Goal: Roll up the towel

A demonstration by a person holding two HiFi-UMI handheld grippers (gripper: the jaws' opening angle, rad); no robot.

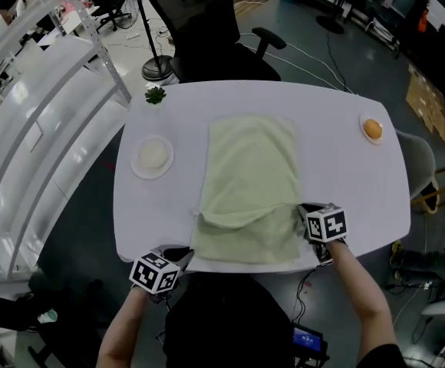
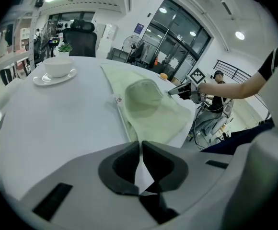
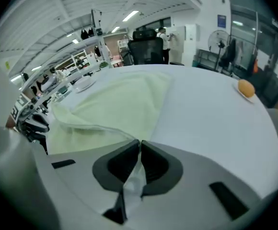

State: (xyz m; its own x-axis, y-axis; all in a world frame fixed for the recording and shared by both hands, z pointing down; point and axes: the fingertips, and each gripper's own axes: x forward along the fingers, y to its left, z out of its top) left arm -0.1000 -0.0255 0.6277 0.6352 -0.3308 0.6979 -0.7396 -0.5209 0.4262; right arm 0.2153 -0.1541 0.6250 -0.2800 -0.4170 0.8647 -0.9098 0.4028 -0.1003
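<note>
Table: we count one white oval-cornered table (image 1: 345, 175), which carries everything listed below.
Task item: one pale green rectangular cloth towel (image 1: 249, 167) (image 2: 144, 104) (image 3: 120, 104), laid lengthwise down the middle of the table. Its near end reaches the table's near edge.
Towel fold: one loose flap is turned over across the near end and stands slightly raised. Its edge runs to the right gripper.
Left gripper (image 1: 182, 257) (image 2: 140, 145): it sits at the table's near-left corner. We see its jaws narrowed to a slit, pinching the towel's near-left corner at the tips.
Right gripper (image 1: 303, 208) (image 3: 140, 145): it sits at the towel's right edge, at the end of the flap. Its jaws are likewise drawn together, and the folded towel edge enters between the tips.
Marker cubes: two, one per gripper (image 1: 155, 273) (image 1: 326, 224), each showing black-and-white square patterns.
Crockery: one white cup on a white saucer (image 1: 153, 156) (image 2: 57, 66), left of the towel and apart from it.
Fruit: one round orange fruit on a small white plate (image 1: 372, 129) (image 3: 246, 87), at the far right of the table.
Plant: one small green plant (image 1: 155, 95) (image 2: 64, 48), at the far-left edge.
Seating: one black office chair (image 1: 207, 29), beyond the far edge.
Labels: one small white tag (image 2: 119, 99) on the towel's left hem, with a red mark too small for us to read.
</note>
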